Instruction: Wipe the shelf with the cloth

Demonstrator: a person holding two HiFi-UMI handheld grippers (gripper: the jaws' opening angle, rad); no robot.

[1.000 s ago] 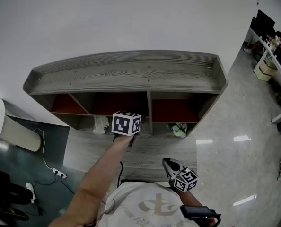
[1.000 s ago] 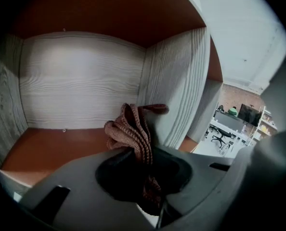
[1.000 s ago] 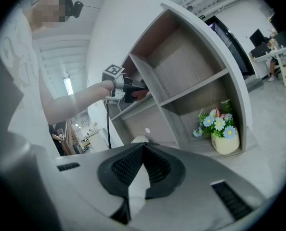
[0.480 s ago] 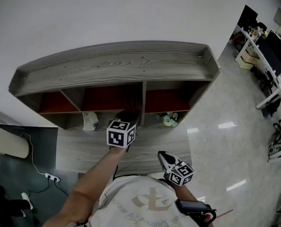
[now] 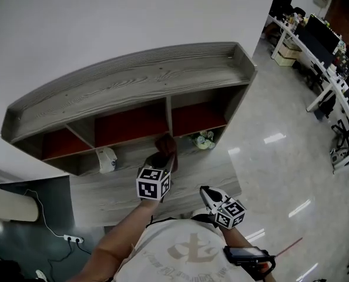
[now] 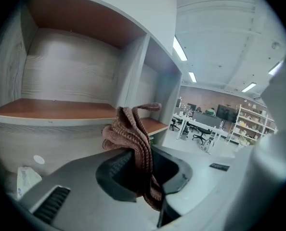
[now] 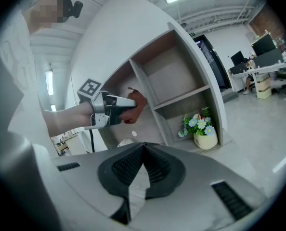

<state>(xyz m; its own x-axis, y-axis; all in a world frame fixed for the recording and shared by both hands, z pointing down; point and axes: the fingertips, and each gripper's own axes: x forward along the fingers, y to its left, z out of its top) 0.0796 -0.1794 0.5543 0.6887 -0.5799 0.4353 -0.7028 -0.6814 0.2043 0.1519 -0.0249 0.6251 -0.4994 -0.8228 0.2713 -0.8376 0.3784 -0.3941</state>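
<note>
Cloth (image 6: 131,134) pinched in left gripper (image 6: 142,176), middle hidden

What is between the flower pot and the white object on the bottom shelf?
The upright divider, and before it the cloth clamped in the left gripper; the head view shows both.

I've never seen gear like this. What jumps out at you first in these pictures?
A reddish-brown knitted cloth stands out, pinched in the left gripper and held up in front of the grey wooden shelf. Next, a small pot of flowers stands in the lower right compartment. The right gripper hangs shut and empty near the person's body.
</note>
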